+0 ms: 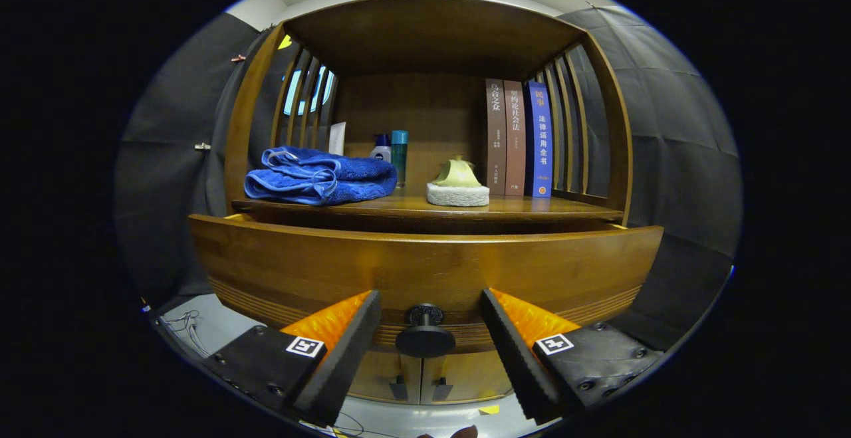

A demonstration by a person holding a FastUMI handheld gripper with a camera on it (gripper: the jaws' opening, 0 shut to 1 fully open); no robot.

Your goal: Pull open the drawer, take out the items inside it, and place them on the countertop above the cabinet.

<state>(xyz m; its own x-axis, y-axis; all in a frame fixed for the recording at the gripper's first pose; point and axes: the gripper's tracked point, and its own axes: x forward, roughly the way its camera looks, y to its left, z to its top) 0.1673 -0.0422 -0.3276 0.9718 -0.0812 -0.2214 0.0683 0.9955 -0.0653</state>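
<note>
A: Claw (pixel 425 341) status?
B: Released, fingers spread w/ the drawer knob (pixel 425 331) between them, neither touching it.
A: Drawer?
B: Drawer (pixel 425 268) front sits proud of the cabinet, slightly out; can't see what's inside from here.
A: Worktop?
B: Worktop (pixel 518 207) above the drawer carries a folded blue towel (pixel 319 175) on the left, a yellow piece on a white pad (pixel 457 185) mid, three upright books (pixel 517 137) at right by the slats. Two bottles (pixel 391 149) at the back, behind the towel.
A: Below?
B: Two cabinet doors (pixel 420 378) under the drawer, closed.
</note>
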